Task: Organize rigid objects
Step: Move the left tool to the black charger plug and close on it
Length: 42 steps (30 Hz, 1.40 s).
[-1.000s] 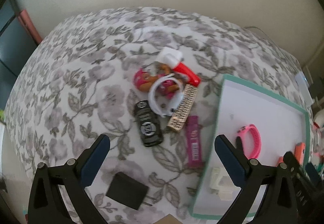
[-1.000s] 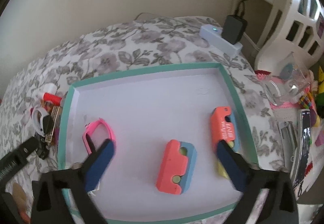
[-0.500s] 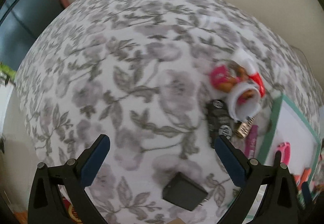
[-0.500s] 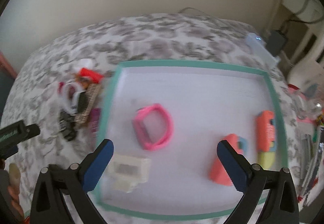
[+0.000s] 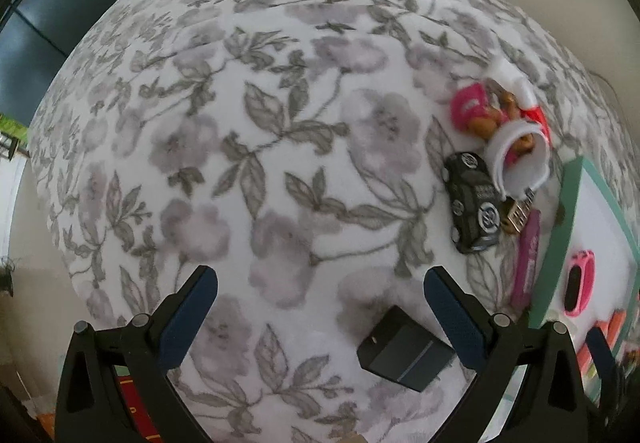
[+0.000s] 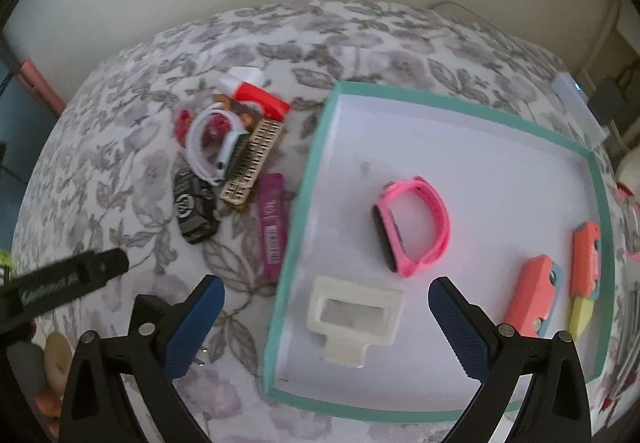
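Above the floral bedspread [image 5: 248,147], both grippers, left gripper [image 5: 320,317] and right gripper [image 6: 326,323], hang spread wide, empty. Inside the teal-rimmed tray [image 6: 298,211] lies a pink wristband [image 6: 412,227]; a black charger [image 5: 404,353] rests near the left one.

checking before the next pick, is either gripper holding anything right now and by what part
Nothing is held. The left gripper is open over the bare floral cover, and the right gripper is open above the near edge of the teal tray, with nothing between its pads.
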Tool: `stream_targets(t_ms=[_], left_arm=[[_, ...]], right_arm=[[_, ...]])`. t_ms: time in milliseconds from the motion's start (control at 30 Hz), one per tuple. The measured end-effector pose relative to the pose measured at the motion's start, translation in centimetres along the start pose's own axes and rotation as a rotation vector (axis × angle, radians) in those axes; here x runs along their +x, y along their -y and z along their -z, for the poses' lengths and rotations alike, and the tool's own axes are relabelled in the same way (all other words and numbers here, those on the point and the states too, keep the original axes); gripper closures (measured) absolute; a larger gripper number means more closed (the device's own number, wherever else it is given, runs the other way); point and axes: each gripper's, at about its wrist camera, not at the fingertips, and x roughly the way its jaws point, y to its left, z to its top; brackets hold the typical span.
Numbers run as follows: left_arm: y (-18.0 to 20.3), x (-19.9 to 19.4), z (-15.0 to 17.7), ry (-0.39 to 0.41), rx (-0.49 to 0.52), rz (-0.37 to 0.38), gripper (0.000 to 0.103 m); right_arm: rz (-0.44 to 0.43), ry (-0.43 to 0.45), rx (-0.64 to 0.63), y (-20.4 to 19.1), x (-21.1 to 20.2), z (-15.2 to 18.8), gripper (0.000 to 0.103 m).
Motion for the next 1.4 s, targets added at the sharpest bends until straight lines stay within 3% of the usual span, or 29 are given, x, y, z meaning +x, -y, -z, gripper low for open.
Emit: stream_targets(t_ms=[300,467,567,700,833,900,1100,1400], left_arm=[[3.6,0.1,2.9,-0.051,0.139,0.019,0.000],[4.9,0.7,4.1,-0.122,0.161,0.075,0.001],[5.5,0.6,4.5,-0.125,0.174,0.078,0.001],[6.6,0.2,5.1,-0.116,0.207,0.071,0.006],[8.1,0.0,5.6,-0.156,0.220,0.108,0.010],[8.3,0.2,6.2,-0.165,0.227,0.109,0.024],[8.9,0.1,7.0,-0.183,0.221,0.126,0.037],[7.1,0.7,6.3,-0.183,0.194,0.146,0.037]], right_arm=[[0.003,-0.012,0.050,1.2,-0.2,0.1,0.000],[0.001,-0.014,0.103,2.5,-0.1,0.1,0.000],[-0.003,-0.015,0.134,3.2,0.0,0.1,0.000],[-0.003,-0.014,0.153,3.6,0.0,0.0,0.000],[-0.004,-0.003,0.156,3.7,-0.1,0.0,0.000],[-0.005,0.001,0.152,3.5,-0.2,-0.1,0.000],[0.000,0.008,0.141,3.2,-0.3,-0.2,0.000],[-0.008,0.028,0.116,2.5,-0.4,-0.6,0.000]])
